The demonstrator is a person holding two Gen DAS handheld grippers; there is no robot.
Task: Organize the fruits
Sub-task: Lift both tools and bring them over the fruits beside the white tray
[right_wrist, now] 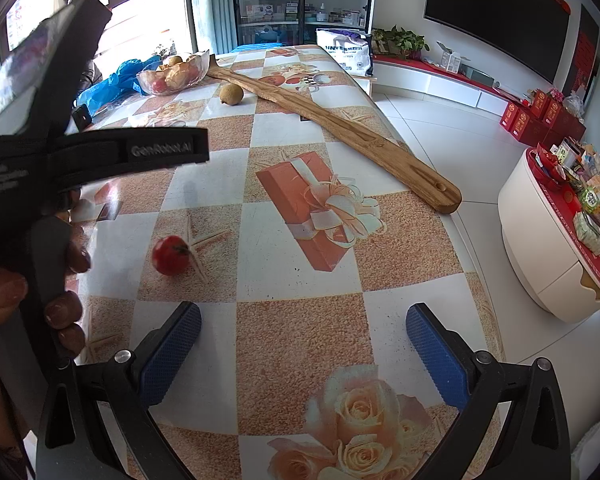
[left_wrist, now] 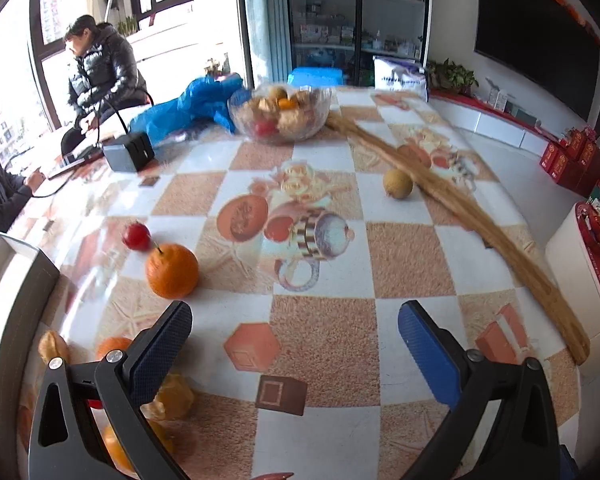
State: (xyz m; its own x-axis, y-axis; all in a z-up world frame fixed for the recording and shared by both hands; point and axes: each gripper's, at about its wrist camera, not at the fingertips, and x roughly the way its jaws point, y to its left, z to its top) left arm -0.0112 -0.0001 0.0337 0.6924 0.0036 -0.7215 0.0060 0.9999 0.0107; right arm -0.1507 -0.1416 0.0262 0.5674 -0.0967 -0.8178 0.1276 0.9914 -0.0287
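Checkered tablecloth (left_wrist: 324,264) covers the table under both grippers. Left gripper (left_wrist: 296,332) gapes wide, empty — an orange (left_wrist: 172,270) lies just beyond its left finger, a small red fruit (left_wrist: 137,236) touching it. Right gripper (right_wrist: 304,336) is wide too, a red fruit (right_wrist: 171,255) ahead-left. Farther off — a brown fruit (left_wrist: 397,184) beside a long wooden board (left_wrist: 460,208), and the glass bowl (left_wrist: 280,114) of fruit.

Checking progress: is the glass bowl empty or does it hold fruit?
Holds fruit: the clear glass bowl shows orange, red and tan pieces piled inside.
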